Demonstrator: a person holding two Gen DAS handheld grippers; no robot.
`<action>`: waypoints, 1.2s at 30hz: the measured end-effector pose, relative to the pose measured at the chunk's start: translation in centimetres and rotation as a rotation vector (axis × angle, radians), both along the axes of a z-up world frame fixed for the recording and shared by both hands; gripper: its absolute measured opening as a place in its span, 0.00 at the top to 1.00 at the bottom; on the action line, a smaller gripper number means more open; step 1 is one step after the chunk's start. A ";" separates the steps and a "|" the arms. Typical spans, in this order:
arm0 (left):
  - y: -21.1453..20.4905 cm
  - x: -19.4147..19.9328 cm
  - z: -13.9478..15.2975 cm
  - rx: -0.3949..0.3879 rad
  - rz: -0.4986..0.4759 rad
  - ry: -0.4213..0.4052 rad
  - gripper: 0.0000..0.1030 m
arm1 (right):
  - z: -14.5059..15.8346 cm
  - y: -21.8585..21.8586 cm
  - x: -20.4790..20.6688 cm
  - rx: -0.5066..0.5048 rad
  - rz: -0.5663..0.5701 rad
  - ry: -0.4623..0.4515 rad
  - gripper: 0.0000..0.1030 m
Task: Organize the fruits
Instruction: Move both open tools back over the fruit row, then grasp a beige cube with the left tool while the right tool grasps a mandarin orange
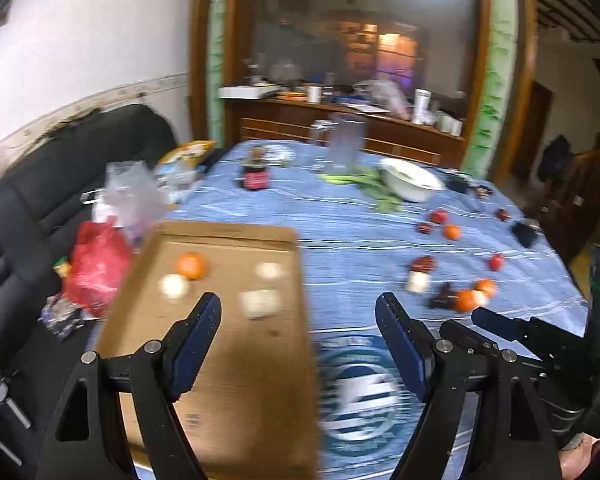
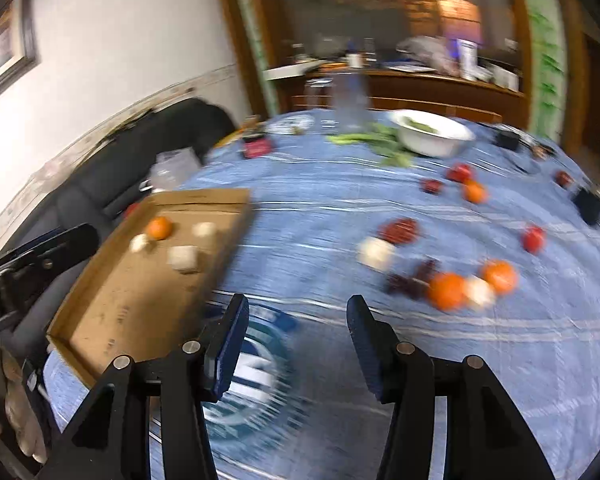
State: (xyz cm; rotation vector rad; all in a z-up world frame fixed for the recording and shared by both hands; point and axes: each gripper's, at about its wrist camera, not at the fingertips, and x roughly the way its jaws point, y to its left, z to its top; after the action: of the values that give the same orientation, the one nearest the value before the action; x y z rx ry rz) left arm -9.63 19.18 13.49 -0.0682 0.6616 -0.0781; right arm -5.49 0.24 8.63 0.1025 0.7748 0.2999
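Observation:
A shallow cardboard box (image 1: 220, 344) (image 2: 140, 292) lies at the table's left edge. It holds one orange (image 1: 192, 265) (image 2: 159, 227) and three pale lumps (image 1: 260, 302) (image 2: 183, 258). Loose fruit lies on the blue cloth to the right: two oranges (image 2: 448, 290) (image 1: 466, 300) with a pale piece between them, a dark red cluster (image 2: 398, 230), red fruits (image 2: 534, 239) (image 1: 496, 262). My left gripper (image 1: 300, 320) is open and empty, over the box's right edge. My right gripper (image 2: 296, 316) is open and empty above the cloth, left of the oranges. Both views are motion-blurred.
A white bowl (image 2: 432, 136) (image 1: 410, 180) with greens beside it, a clear pitcher (image 1: 344, 144) and a dark jar (image 1: 255, 174) stand at the far side. A black sofa (image 1: 40, 208) with a red bag (image 1: 96, 268) runs along the left. A wooden sideboard (image 1: 340, 120) stands behind.

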 end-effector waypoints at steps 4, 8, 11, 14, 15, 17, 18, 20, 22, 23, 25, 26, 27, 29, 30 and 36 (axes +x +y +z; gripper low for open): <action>-5.1 0.8 -0.8 -0.033 -0.095 0.017 0.23 | 0.2 -6.0 -1.8 0.022 -0.120 -0.007 0.45; -9.4 1.3 -2.0 -0.040 -0.175 0.050 0.23 | 0.0 -12.3 -3.7 0.058 -0.246 0.008 0.42; -11.8 1.9 -3.0 -0.041 -0.217 0.091 0.24 | -0.3 -15.5 -4.8 0.081 -0.312 0.013 0.42; -12.9 2.3 -3.5 -0.052 -0.230 0.112 0.24 | -0.5 -17.4 -5.4 0.102 -0.350 0.017 0.42; -13.1 2.5 -3.7 -0.051 -0.231 0.116 0.24 | -0.6 -17.8 -5.5 0.108 -0.357 0.020 0.42; -13.5 2.6 -4.2 -0.046 -0.230 0.130 0.24 | -0.9 -18.4 -5.7 0.120 -0.361 0.027 0.42; -13.7 2.9 -4.6 -0.047 -0.229 0.141 0.24 | -1.0 -18.4 -5.7 0.121 -0.360 0.029 0.42; -13.5 3.0 -5.0 -0.050 -0.228 0.156 0.24 | -1.3 -18.4 -5.5 0.124 -0.355 0.038 0.42; -13.4 3.3 -5.5 -0.050 -0.222 0.173 0.24 | -1.6 -18.2 -5.1 0.127 -0.351 0.047 0.42; -13.3 3.4 -5.6 -0.050 -0.220 0.179 0.24 | -1.8 -18.1 -4.9 0.130 -0.345 0.055 0.42; -12.7 3.6 -5.6 -0.048 -0.204 0.181 0.24 | -2.0 -18.2 -4.5 0.131 -0.338 0.066 0.42; -12.1 3.5 -5.5 -0.050 -0.190 0.174 0.24 | -2.0 -18.4 -4.1 0.130 -0.339 0.070 0.42; -11.5 3.5 -5.3 -0.049 -0.175 0.169 0.24 | -1.8 -18.6 -3.7 0.131 -0.342 0.071 0.42; -10.3 3.5 -5.0 -0.040 -0.146 0.159 0.24 | -1.5 -19.2 -2.7 0.142 -0.342 0.078 0.43; -9.6 3.5 -5.0 -0.036 -0.130 0.153 0.24 | -1.4 -19.4 -2.1 0.150 -0.338 0.080 0.43; -6.8 4.8 -6.7 -0.054 -0.059 0.204 0.23 | -2.2 -19.2 1.8 0.154 -0.281 0.129 0.43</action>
State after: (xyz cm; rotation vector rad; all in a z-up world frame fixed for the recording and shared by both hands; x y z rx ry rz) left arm -4.82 12.42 6.79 -0.1092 0.8652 -0.1474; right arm -3.65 -18.91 6.48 0.3754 0.8533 0.0854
